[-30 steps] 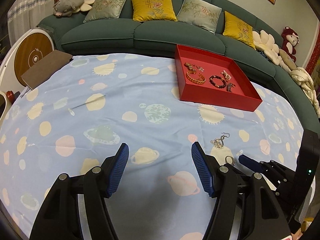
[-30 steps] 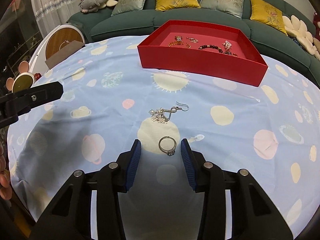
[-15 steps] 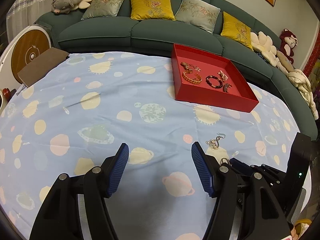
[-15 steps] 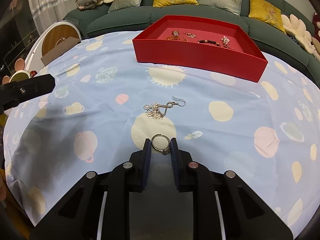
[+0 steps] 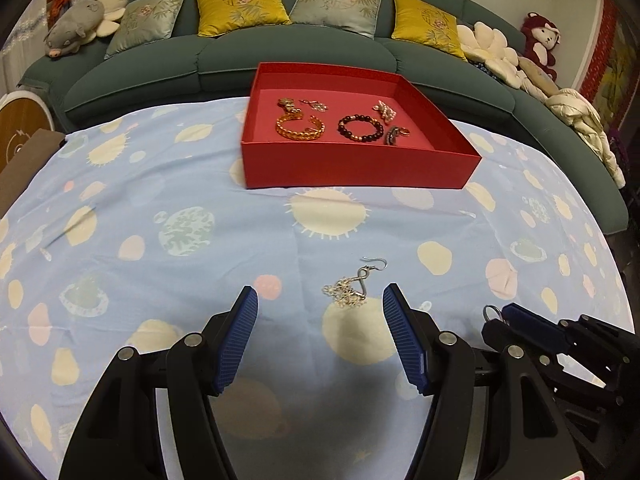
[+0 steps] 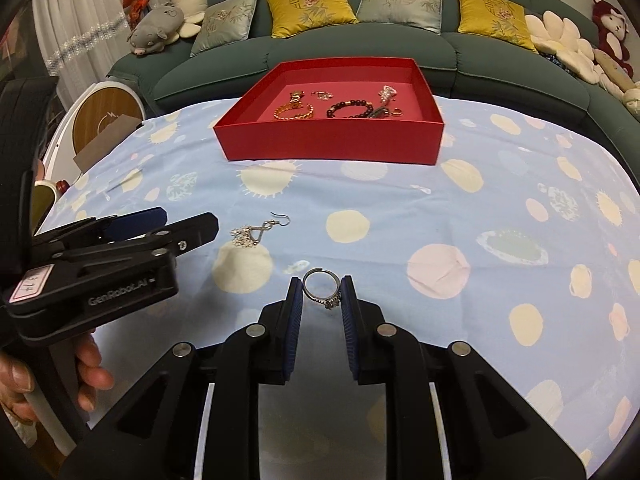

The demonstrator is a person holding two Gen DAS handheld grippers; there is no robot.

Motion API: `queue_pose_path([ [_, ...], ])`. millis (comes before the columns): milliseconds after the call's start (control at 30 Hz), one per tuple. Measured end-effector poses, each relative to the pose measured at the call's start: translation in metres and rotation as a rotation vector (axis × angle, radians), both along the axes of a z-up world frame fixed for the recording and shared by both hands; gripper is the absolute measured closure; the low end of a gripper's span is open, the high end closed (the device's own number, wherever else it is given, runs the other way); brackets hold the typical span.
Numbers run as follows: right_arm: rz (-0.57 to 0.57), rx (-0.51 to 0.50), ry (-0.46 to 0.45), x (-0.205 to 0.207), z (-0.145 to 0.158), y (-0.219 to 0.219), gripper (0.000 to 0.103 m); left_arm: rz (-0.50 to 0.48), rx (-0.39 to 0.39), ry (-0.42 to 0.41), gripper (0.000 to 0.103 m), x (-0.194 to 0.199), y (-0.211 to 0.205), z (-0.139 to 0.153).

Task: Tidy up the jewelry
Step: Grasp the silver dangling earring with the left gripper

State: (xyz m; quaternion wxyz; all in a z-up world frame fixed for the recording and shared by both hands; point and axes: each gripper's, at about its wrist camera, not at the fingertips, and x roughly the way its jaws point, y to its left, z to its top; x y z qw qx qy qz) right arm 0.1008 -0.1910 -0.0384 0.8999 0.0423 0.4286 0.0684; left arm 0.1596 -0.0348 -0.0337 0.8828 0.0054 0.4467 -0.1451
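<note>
Red tray: open-topped, shallow, square; sits on the patterned blue cloth at the far side, near the green sofa.
Tray contents, left part: gold chain bracelet, with a smaller gold piece just behind it and a small pale earring-like piece beside that.
Tray contents, middle: dark beaded bracelet.
Tray contents, right part: pearly clip-like piece at the back; dark curved piece touching a small gold ring at the front.
Outside the tray: silver drop earring with hook, lying on the cloth, well apart from the tray.
Left gripper: jaws spread wide, holding nothing; the silver earring lies just ahead, between the 2 blue pads.
Right gripper: jaws nearly together, pinching a silver ring between the pads; ring tilted, set stone low and toward the right pad.
Ring position: raised off the cloth or touching it, cannot tell; near the earring, well short of the tray.
</note>
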Motion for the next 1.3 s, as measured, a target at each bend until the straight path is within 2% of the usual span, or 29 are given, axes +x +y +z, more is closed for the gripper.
queue_pose_path([
  [267, -0.039, 0.005, 0.01, -0.01, -0.005, -0.03, 0.084, -0.033, 0.054, 0.003, 0.04, 0.012, -0.027, -0.026],
  [333, -0.047, 0.007, 0.013, -0.012, -0.006, -0.037, 0.084, -0.032, 0.068, 0.01, 0.045, 0.013, -0.029, -0.033],
  [400, -0.053, 0.009, 0.014, -0.013, -0.006, -0.042, 0.084, -0.031, 0.095, -0.022, 0.047, 0.012, -0.031, -0.034],
  [467, -0.058, 0.012, 0.013, -0.015, -0.006, -0.045, 0.084, -0.033, 0.118, -0.04, 0.052, 0.011, -0.033, -0.036],
  [600, -0.066, 0.017, 0.01, -0.017, -0.005, -0.05, 0.084, -0.044, 0.13, -0.064, 0.072, 0.008, -0.036, -0.036],
  [633, -0.067, 0.018, 0.009, -0.017, -0.005, -0.051, 0.084, -0.047, 0.131, -0.066, 0.082, 0.008, -0.036, -0.035],
  [733, -0.068, 0.02, 0.005, -0.017, -0.004, -0.052, 0.084, -0.053, 0.129, -0.065, 0.093, 0.009, -0.036, -0.034],
  [933, -0.067, 0.03, -0.013, -0.016, 0.003, -0.051, 0.084, -0.057, 0.041, -0.029, 0.096, 0.007, -0.028, -0.024],
  [1300, -0.056, 0.046, -0.052, -0.012, 0.019, -0.042, 0.084, -0.094, -0.084, -0.103, 0.096, -0.016, -0.021, 0.032],
])
